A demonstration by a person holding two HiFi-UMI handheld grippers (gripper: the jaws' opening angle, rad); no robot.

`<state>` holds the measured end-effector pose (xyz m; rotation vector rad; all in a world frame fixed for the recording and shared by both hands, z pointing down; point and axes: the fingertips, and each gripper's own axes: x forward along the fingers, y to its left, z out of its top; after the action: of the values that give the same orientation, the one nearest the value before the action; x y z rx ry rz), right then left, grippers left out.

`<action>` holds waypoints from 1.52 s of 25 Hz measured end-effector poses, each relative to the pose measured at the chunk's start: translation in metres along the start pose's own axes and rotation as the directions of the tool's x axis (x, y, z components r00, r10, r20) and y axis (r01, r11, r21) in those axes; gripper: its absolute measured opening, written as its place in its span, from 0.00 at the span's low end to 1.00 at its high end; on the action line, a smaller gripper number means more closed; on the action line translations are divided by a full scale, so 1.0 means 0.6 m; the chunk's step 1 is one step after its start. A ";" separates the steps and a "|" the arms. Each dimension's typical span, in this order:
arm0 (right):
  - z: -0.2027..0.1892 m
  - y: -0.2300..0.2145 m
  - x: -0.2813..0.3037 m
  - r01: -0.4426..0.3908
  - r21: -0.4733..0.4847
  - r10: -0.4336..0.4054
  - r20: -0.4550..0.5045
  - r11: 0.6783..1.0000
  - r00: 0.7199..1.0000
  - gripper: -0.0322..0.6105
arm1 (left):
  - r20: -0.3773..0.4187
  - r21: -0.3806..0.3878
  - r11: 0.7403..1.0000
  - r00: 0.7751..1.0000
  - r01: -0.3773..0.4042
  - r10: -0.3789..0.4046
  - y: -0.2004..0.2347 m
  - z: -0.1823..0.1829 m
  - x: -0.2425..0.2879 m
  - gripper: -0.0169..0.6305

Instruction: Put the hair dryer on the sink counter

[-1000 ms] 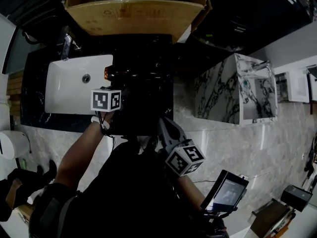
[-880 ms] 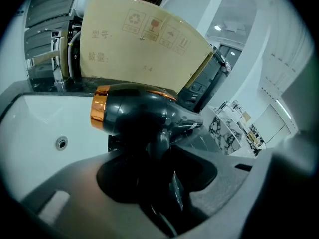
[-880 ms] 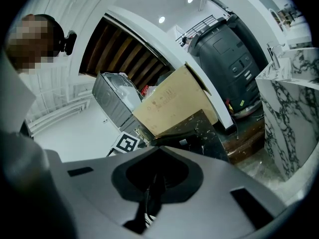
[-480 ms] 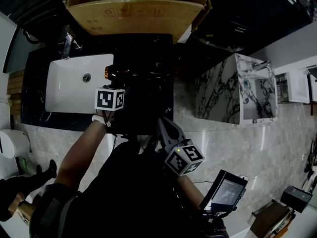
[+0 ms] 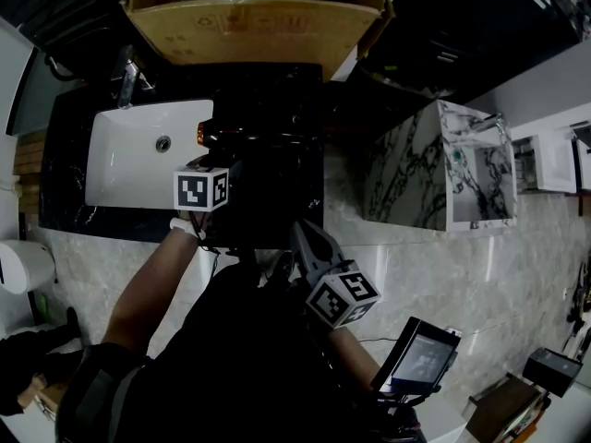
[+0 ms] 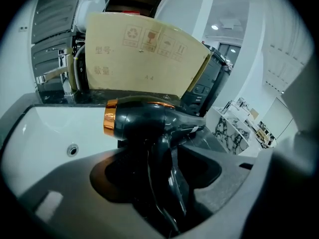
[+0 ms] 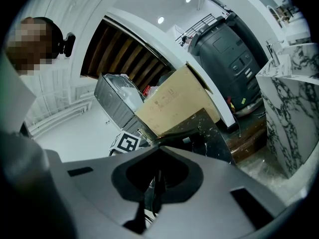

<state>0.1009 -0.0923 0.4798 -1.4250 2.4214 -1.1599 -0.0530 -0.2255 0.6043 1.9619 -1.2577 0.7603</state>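
The black hair dryer [image 5: 226,137] with a copper ring [image 6: 109,116] lies on the black sink counter [image 5: 286,183], just right of the white basin [image 5: 129,160]. My left gripper [image 5: 215,162] is right behind it. In the left gripper view the dryer's body [image 6: 144,121] fills the middle and its handle runs down between the jaws. The left gripper [image 6: 162,159] is opening, with gaps showing on both sides of the handle. My right gripper [image 5: 307,236] hangs back off the counter's front edge. Its jaws [image 7: 157,185] are shut with nothing in them.
A large cardboard box [image 5: 254,17] stands at the back of the counter, with the faucet [image 5: 125,77] to its left. A marble-patterned cabinet [image 5: 434,169] stands to the right, a toilet [image 5: 20,268] at the far left, and a small screen [image 5: 417,356] at the lower right.
The left gripper's marker cube shifted only slightly by the dryer. The dryer stays on the counter. A person's feet at the lower left have moved further out of view.
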 end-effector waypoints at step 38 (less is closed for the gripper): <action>0.071 0.117 -0.038 -0.058 -0.322 0.098 0.109 0.945 0.989 0.04 | 0.588 0.181 0.966 0.767 0.185 -0.257 -0.145 0.019 -0.378 0.25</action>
<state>0.0827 -0.0791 0.3976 -1.4134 2.6359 -0.6627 -0.0538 -0.0878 0.4035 2.5105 -1.3068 0.0574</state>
